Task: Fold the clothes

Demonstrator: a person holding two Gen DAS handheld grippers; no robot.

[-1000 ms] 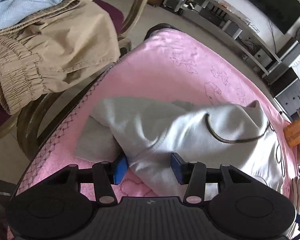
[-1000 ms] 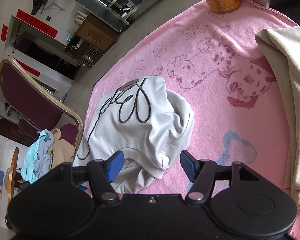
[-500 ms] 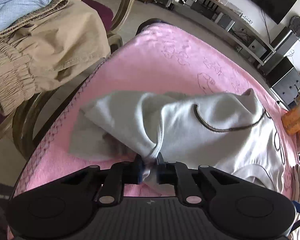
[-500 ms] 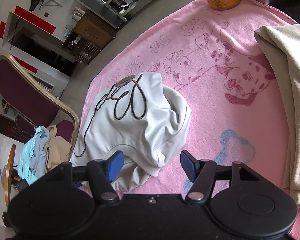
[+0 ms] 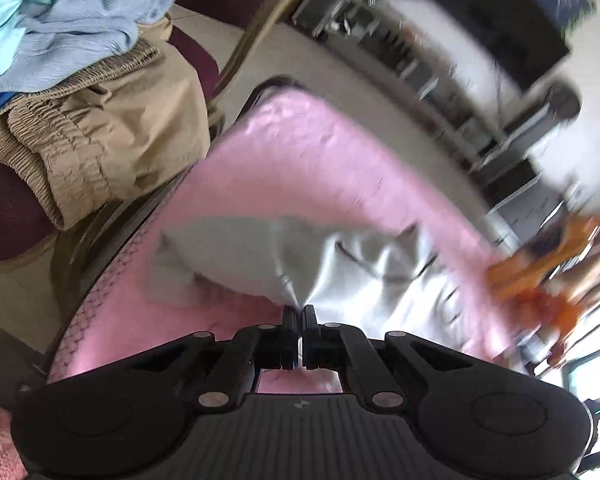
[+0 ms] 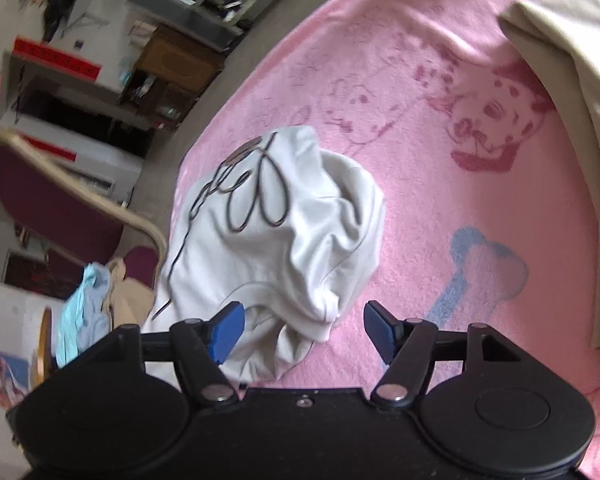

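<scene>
A white garment [image 6: 284,228] with a dark looping line drawing lies bunched on the pink blanket [image 6: 440,184]. In the left wrist view, my left gripper [image 5: 299,320] is shut on a pinched fold of this white garment [image 5: 300,264] and holds it lifted off the pink blanket [image 5: 300,152]. That view is blurred by motion. My right gripper [image 6: 302,330] stands open, its blue pads on either side of the garment's near edge, which hangs between them without contact that I can see.
A cream folded cloth [image 6: 572,92] lies at the blanket's right side. A maroon chair [image 5: 16,208] to the left carries tan trousers [image 5: 112,136] and a light blue garment [image 5: 60,24]. An orange bottle [image 5: 540,256] stands at the blanket's far end.
My left gripper has gone from open to shut on the garment's fold and now pulls it up and away. The garment has bunched closer to my right gripper, which stays open.
</scene>
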